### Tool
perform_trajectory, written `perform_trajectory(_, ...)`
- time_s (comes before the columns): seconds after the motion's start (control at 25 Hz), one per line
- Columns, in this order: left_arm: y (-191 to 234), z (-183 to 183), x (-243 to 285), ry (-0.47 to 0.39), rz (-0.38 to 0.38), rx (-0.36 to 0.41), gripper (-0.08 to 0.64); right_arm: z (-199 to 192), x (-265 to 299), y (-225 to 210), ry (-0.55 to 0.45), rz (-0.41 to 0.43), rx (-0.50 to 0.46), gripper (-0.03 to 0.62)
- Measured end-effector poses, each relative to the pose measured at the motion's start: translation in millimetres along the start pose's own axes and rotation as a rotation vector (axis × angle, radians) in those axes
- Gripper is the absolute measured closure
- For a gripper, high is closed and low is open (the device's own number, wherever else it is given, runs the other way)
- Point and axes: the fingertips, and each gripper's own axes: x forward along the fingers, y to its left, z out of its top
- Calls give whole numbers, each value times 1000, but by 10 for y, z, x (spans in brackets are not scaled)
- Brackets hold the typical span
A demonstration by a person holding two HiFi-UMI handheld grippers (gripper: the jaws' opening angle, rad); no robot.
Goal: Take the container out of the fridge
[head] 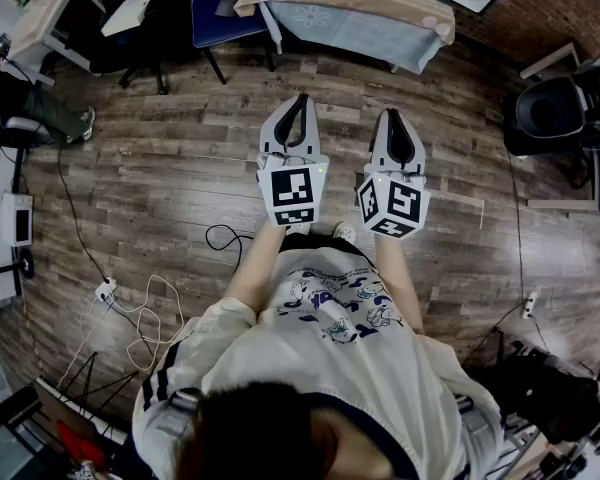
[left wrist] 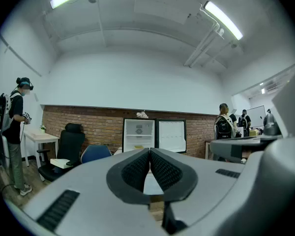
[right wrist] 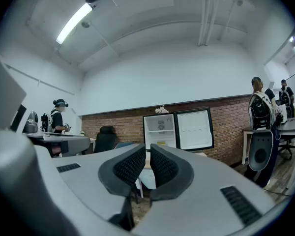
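The small fridge (left wrist: 138, 134) stands against the brick wall across the room, with its door (left wrist: 171, 135) swung open to the right. A small yellowish container (right wrist: 161, 143) sits on a lower shelf inside; it is far off and small. The fridge (right wrist: 160, 131) also shows straight ahead in the right gripper view. My left gripper (head: 300, 98) and right gripper (head: 392, 113) are held side by side over the wooden floor, well short of the fridge. The left gripper (left wrist: 150, 150) is shut on nothing. The right gripper (right wrist: 148, 147) also looks shut and empty.
A table with a light cloth (head: 352, 6) lies between me and the fridge. A blue chair (left wrist: 94, 154) and a black office chair (left wrist: 69, 146) stand to the left. People stand at the left (left wrist: 12, 132) and right (left wrist: 224, 127). Cables (head: 130, 308) trail on the floor.
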Motion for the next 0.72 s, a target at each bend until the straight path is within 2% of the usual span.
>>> perform_trajectory(0.72,234,-124,44,19,3,-14,541,-137,137,160,17,-5,45,541)
